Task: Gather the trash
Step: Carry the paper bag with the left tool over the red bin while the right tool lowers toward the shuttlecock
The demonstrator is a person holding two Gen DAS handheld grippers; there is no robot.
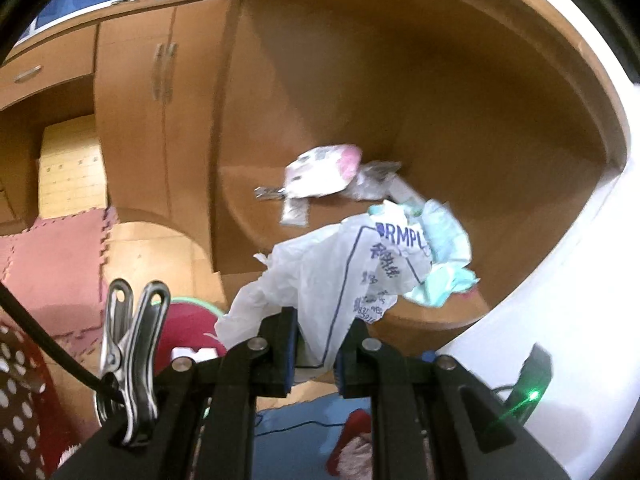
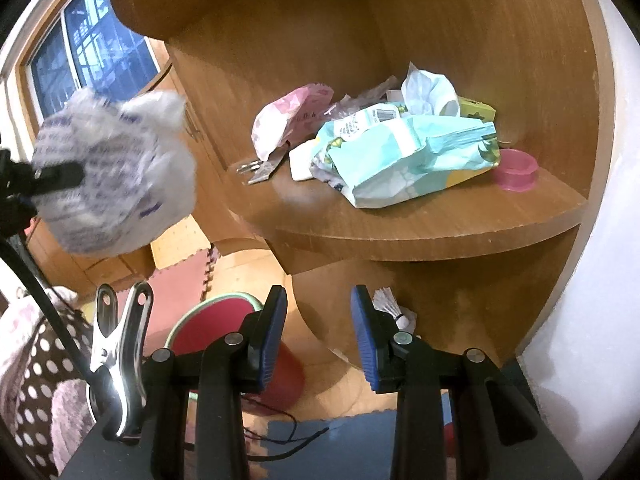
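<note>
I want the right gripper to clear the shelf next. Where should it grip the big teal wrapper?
Probably the teal wrapper's crumpled front end nearest the shelf edge, approached from the open front, slightly above. That end sticks out unobstructed; other litter crowds its back.

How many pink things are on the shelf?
2: a pink-and-white packet at the back left of the pile, and a little pink tub at the right end of the shelf. The pile may hide more.

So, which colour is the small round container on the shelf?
Pink; the small round container shows best in the right wrist view, on the shelf.
</note>
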